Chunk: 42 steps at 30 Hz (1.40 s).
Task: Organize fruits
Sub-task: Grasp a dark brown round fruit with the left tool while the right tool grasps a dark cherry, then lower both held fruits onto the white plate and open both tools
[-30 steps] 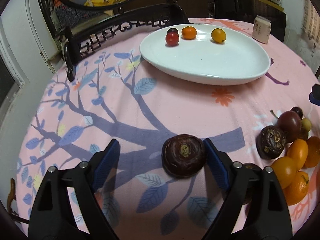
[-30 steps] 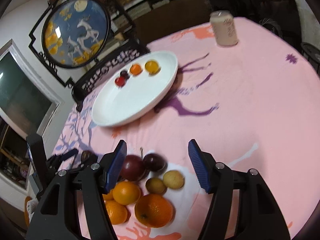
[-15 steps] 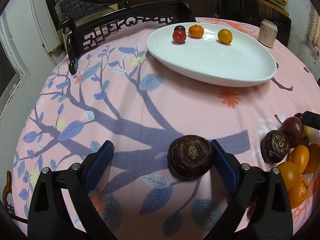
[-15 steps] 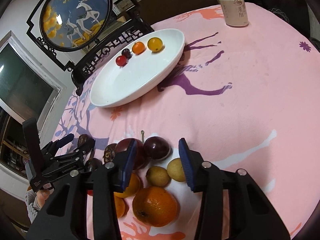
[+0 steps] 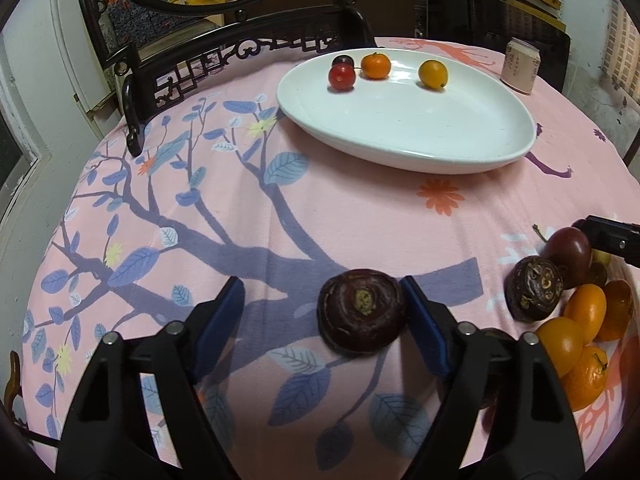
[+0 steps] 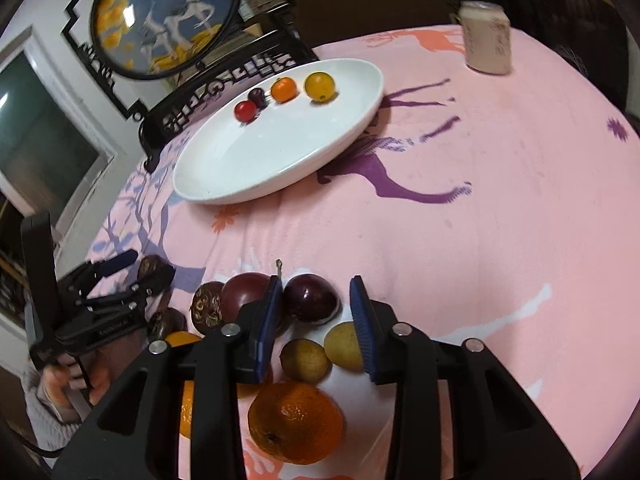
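The left gripper (image 5: pixel 322 312) has just been closing its jaws around a dark brown round fruit (image 5: pixel 362 312) on the pink tablecloth (image 5: pixel 360 208): the right pad touches the fruit's side, the left pad stands well apart, so the jaws are still spread. To its right lies a pile of oranges (image 5: pixel 576 336) and dark fruits. There the right gripper (image 6: pixel 314 320) has also been closing; a dark purple fruit (image 6: pixel 310 298) lies between its narrowed jaws, the left pad touching it, the right pad just clear. Farther off, a white plate (image 5: pixel 400 132) carries four small fruits along its far rim, with a can (image 5: pixel 520 66) beyond on the right.
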Tool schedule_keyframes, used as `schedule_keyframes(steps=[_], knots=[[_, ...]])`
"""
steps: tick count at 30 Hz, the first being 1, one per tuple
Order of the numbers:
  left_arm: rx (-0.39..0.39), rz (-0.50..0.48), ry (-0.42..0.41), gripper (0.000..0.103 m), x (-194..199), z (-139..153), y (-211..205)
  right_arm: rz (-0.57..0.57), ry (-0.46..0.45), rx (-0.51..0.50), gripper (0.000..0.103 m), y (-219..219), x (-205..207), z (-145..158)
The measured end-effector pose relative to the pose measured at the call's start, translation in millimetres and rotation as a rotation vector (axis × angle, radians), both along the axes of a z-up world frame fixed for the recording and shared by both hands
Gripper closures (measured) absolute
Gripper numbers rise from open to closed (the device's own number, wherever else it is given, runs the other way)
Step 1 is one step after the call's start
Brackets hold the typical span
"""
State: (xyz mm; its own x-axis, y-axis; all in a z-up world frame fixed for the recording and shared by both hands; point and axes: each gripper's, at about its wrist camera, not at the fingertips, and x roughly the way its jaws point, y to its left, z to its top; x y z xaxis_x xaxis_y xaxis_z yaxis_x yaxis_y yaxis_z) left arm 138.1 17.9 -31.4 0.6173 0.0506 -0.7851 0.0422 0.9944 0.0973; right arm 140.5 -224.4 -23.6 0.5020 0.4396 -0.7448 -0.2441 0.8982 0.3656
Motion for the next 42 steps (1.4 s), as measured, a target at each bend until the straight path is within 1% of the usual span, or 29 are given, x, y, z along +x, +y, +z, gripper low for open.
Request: schedule_keyframes(steps=[1,3,5,7,8,12,14,18,21,24,27,29,32,34,35,36,37,38,39,42], knots=[[-0.004,-0.006,0.001,0.027,0,0,0,0.008,0.0,-0.003,0.072,0,0,0],[-0.02,-0.02,0.004,0.033,0,1,-1,0.023,-0.002,-0.016,0.072,1,0,0],[-0.025,-0.024,0.004,0.035,-1,0,-1,0.038,-0.007,-0.033,0.072,3,0,0],[-0.039,-0.03,0.006,0.038,-1,1,0,0.043,-0.007,-0.035,0.073,3,0,0],[-0.043,-0.032,0.006,0.042,-1,1,1,0.04,-0.007,-0.034,0.074,2,-1,0],[-0.061,-0.034,-0.004,0.063,-2,4,3,0.015,-0.032,-0.029,0.074,-1,-2,5],[-0.072,-0.035,-0.002,0.063,-1,4,4,-0.004,-0.039,-0.011,0.074,-6,-2,7],[-0.066,-0.035,-0.015,0.063,-3,7,3,-0.039,-0.033,0.032,0.074,-17,0,8],[-0.072,-0.029,-0.04,0.063,-6,13,5,-0.058,-0.032,0.059,0.074,-24,0,10],[-0.084,-0.034,-0.069,0.063,-5,24,3,-0.068,-0.062,0.095,0.074,-25,-4,19],[-0.098,-0.021,-0.088,0.063,8,39,0,-0.07,-0.102,0.123,0.074,-19,-1,36],[-0.112,-0.006,-0.097,0.063,25,51,-3,-0.062,-0.117,0.13,0.074,-11,9,48],[-0.089,0.001,-0.113,0.062,49,61,-11,-0.047,-0.129,0.12,0.074,6,32,61],[-0.088,-0.001,-0.105,0.062,67,60,-18,-0.043,-0.133,0.106,0.074,19,51,63],[-0.086,-0.002,-0.102,0.061,73,58,-21,-0.046,-0.13,0.1,0.073,24,59,62],[-0.079,0.001,-0.103,0.052,78,56,-23,-0.048,-0.122,0.1,0.073,29,70,58],[-0.065,0.011,-0.108,0.045,82,53,-26,-0.045,-0.112,0.106,0.063,31,77,55],[-0.057,0.016,-0.117,0.037,83,51,-26,-0.047,-0.098,0.11,0.04,32,82,51],[-0.048,0.005,-0.122,0.037,82,49,-26,-0.06,-0.092,0.108,0.036,32,85,45],[-0.051,-0.002,-0.126,0.037,80,49,-23,-0.067,-0.12,0.081,0.036,27,83,41]])
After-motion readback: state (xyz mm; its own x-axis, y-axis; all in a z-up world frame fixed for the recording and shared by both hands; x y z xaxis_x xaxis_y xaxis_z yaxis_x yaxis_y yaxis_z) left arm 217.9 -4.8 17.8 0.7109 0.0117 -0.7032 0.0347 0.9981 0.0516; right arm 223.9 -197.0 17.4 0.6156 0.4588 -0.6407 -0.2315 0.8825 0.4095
